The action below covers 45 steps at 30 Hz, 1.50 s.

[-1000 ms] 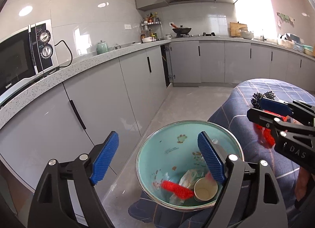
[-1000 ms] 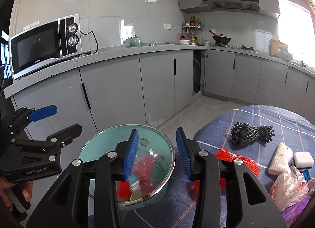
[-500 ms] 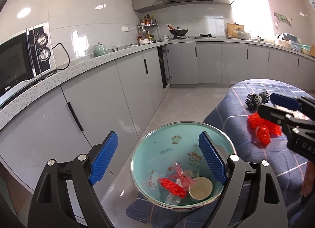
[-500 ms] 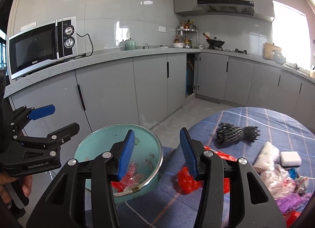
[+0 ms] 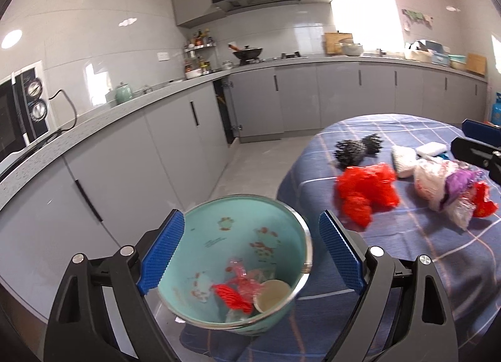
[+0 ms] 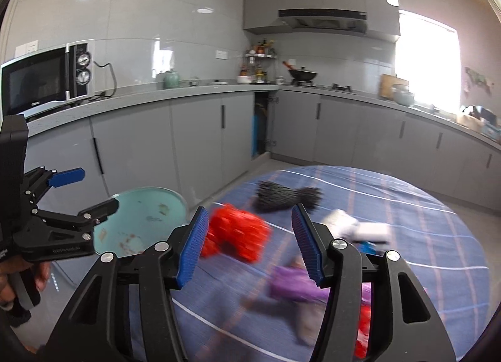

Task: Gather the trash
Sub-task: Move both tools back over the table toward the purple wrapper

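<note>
A teal bowl (image 5: 247, 262) stands at the edge of the blue checked table (image 5: 407, 252) and holds a paper cup, red netting and pink plastic. My left gripper (image 5: 250, 221) frames the bowl with its jaws wide and still opening, and its pads do not press on the rim. My right gripper (image 6: 250, 243) hovers over the table with its jaws opening and nothing between them. A red mesh wad (image 6: 238, 233) lies just ahead of it. Its fingers also show at the right edge of the left wrist view as the right gripper (image 5: 479, 143).
More litter lies on the cloth: black netting (image 5: 357, 149), a white foam sleeve (image 5: 404, 158), a white sponge (image 5: 432, 147), crumpled plastic bags (image 5: 444, 186) and a purple bag (image 6: 294, 280). Grey cabinets and a microwave (image 6: 43, 80) line the wall beyond a strip of floor.
The pink plastic left my right gripper and now lies in the bowl. That gripper swung right, from above the bowl to over the table, with its jaws widening. The left view panned right.
</note>
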### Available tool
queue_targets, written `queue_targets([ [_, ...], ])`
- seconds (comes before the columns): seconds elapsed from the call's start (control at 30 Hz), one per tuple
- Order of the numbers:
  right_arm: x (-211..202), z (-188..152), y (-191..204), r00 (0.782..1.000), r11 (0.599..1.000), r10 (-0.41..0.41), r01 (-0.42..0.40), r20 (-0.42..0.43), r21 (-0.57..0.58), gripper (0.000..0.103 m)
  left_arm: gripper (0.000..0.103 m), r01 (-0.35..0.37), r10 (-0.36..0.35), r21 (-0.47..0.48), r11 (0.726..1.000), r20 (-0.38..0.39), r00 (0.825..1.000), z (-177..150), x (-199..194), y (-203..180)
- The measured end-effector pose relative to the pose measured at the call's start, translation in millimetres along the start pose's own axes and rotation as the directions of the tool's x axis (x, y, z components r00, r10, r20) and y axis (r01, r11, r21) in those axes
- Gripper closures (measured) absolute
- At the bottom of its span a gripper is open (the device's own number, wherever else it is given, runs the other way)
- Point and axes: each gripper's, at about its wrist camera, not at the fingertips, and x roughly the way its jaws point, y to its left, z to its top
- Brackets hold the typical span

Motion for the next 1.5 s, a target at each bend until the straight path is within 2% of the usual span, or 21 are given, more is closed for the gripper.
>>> queue_targets([
  [0.3,-27,-27,-52,0.992,0.991,-0.123,0.124,-0.029,0.053,0.043,0.016,0.07,-0.071,0.027,0.997,0.013,0.997,8,1,-44],
  [0.57,-40,-56,-89,0.974,0.974,-0.21,0.216,-0.084,0.068,0.041,0.016,0.134,-0.136,0.063,0.989,0.028,0.99,16,-2,-82],
  [0.83,-59,-74,-116,0.954,0.954,-0.282,0.29,-0.1,0.074,0.04,0.015,0.205,-0.211,0.119,0.972,0.04,0.977,25,-1,-128],
  [1.1,-67,-85,-132,0.947,0.942,-0.305,0.315,-0.097,0.117,0.036,0.015,0.3,-0.308,0.169,0.939,0.02,0.951,31,4,-175],
  [1.43,-60,-99,-135,0.948,0.941,-0.296,0.311,-0.117,0.136,0.036,0.016,0.332,-0.329,0.19,0.924,-0.052,0.943,23,22,-199],
  [1.5,-59,-102,-137,0.948,0.94,-0.292,0.309,-0.124,0.145,0.036,0.019,0.339,-0.334,0.194,0.921,-0.06,0.941,22,22,-201],
])
